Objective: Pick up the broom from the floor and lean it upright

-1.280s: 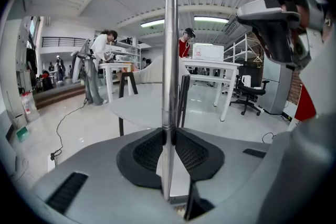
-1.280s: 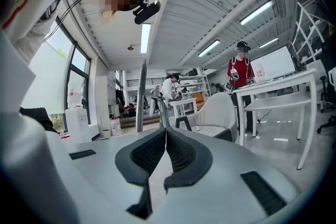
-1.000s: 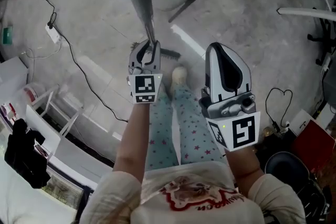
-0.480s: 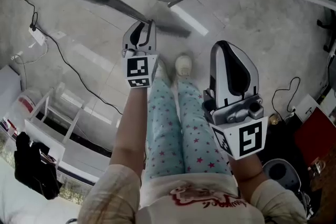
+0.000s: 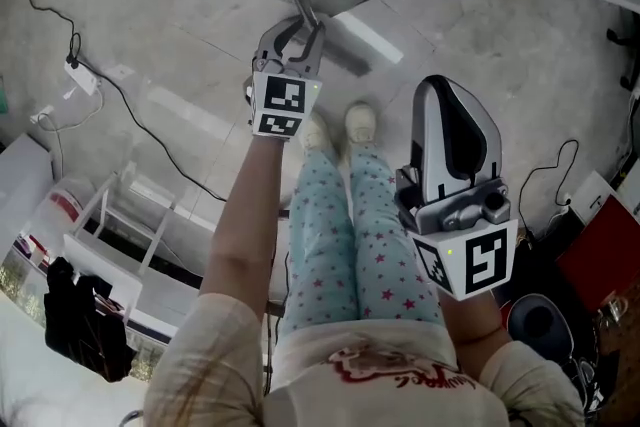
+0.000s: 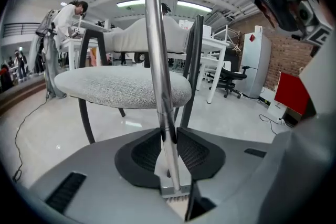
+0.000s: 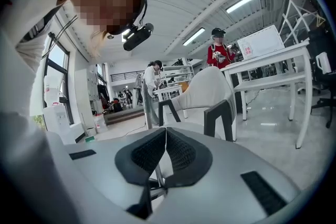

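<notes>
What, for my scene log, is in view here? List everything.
silver metal broom handle: one, silver, near upright before chair seat, between left jaws
grey fabric-seat chair: one, grey with dark legs, ahead
white power strip: one, white on black cable, floor left
white shelf rack: one, white, lower left
red flat box: one, red, floor right
bystanders: two, red and white tops, by distant tables
star-print trouser legs: two, light blue, centre
left gripper: one, grey, pads on handle, jaws just easing open
right gripper: one, grey, shut, empty
</notes>
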`<state>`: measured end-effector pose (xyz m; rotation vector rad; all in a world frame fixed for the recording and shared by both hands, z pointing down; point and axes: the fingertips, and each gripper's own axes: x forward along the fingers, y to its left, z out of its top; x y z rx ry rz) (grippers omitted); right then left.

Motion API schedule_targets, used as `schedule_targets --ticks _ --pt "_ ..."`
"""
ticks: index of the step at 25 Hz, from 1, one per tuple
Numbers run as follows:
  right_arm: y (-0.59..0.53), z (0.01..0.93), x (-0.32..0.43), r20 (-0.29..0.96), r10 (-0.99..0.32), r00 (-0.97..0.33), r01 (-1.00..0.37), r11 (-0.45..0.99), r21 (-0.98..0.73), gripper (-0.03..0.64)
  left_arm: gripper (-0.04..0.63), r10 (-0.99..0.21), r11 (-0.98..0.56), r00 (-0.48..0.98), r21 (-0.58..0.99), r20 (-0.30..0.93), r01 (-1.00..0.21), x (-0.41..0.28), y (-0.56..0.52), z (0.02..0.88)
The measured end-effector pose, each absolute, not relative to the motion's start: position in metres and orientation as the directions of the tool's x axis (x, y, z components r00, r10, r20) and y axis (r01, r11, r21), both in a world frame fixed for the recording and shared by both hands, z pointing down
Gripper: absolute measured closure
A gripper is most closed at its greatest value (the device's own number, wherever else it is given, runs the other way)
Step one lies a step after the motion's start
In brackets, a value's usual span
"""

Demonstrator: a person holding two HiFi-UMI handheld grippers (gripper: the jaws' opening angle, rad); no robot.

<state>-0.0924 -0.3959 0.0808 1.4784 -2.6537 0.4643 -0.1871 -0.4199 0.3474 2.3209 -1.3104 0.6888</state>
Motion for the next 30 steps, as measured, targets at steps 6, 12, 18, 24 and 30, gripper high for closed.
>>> schedule_targets --ticks 6,12,18,24,30 --pt "-0.401 0.083 -0.094 0.206 -0.822 -0.531 -0.842 0.483 -0.239 0.589 0.485 -0.663 -0.507 0.401 0.015 0.632 -0.862 -0.193 -0.420 0.354" --pt "-0.402 0.084 -0.097 0.212 -0.817 -0.537 -0.838 0.487 -0.245 0.589 0.450 -0.679 -0.480 0.360 -0.016 0.640 -0.877 -0.197 -0.413 0.352" --pt "-0.402 0.080 -0.104 0.206 -0.811 -0.548 -0.831 0.500 -0.245 0.589 0.374 -0.749 -0.381 0.318 0.014 0.582 -0.924 -0.223 -0.405 0.319" --pt "-0.401 0.060 -0.119 0.203 -0.804 -0.559 -0.826 0.518 -0.223 0.589 0.536 -0.860 -0.245 0.221 0.007 0.459 -0.969 -0.253 -0.382 0.227" --pt "-0.397 -0.004 -0.128 0.150 -0.814 -0.561 -0.823 0.530 -0.204 0.589 0.574 -0.929 -0.250 0.287 0.173 0.236 -0.953 -0.238 -0.367 0.064"
